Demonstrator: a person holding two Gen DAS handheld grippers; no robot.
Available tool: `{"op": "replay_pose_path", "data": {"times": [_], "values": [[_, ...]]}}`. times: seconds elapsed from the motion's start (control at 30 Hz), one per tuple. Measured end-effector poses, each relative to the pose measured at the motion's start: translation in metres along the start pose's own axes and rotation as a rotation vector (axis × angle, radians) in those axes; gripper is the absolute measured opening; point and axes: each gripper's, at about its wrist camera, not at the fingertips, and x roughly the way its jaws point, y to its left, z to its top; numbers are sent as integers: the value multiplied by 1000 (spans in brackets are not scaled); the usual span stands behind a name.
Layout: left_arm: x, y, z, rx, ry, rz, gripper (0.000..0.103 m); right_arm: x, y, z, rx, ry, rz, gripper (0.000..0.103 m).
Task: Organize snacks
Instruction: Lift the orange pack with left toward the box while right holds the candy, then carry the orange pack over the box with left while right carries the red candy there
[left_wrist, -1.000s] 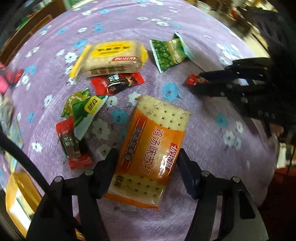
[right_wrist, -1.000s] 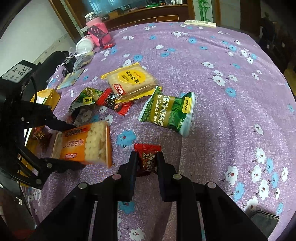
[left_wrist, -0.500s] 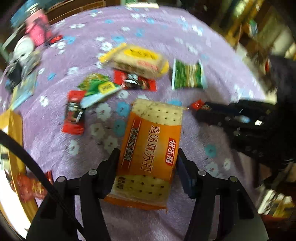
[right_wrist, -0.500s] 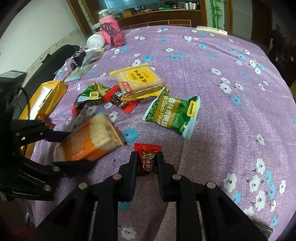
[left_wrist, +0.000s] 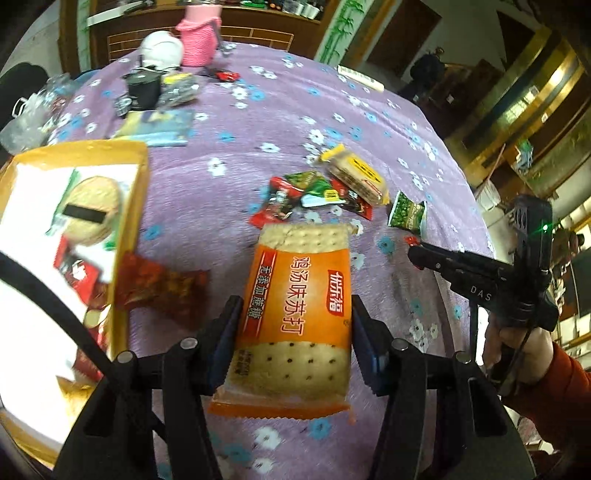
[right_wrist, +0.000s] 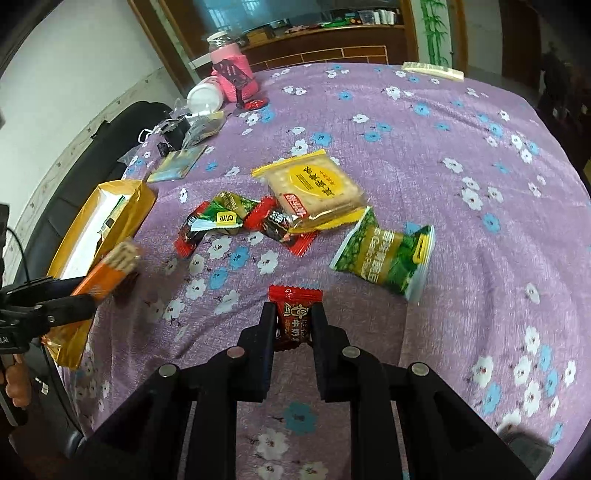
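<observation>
The left claw (left_wrist: 295, 325) is clamped on an orange soda cracker pack (left_wrist: 295, 314), held above the purple floral table (right_wrist: 424, 140) just beside the yellow box (right_wrist: 122, 199). The right claw (right_wrist: 293, 321) is pinched tight on a small red candy (right_wrist: 293, 314) — near the box's far side lie a green pea packet (right_wrist: 384, 254), a yellow biscuit pack (right_wrist: 314, 188) and several small wrappers (right_wrist: 221, 218).

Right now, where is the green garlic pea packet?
In the right wrist view, the green pea packet lies right of centre on the purple tablecloth, just below the yellow cracker pack.
</observation>
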Motion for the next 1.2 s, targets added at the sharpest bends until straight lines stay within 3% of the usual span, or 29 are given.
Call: {"op": "replay_pose_path", "data": {"times": [0.2,0.6,0.77,0.9,1.2], "values": [[-16,20,-10,-51,-35,-4,56,4,20,-2,-31,32,9,17],[39,10,-46,13,229,107,56,21,51,-8,-106,77,44,17],[48,1,-43,58,275,163,56,19,55,-11,-106,77,45,17],[47,2,-42,46,259,150,55,16,58,-10,-103,66,51,17],[6,22,-44,-79,122,71,55,12,84,6,-158,41,91,17]]}}
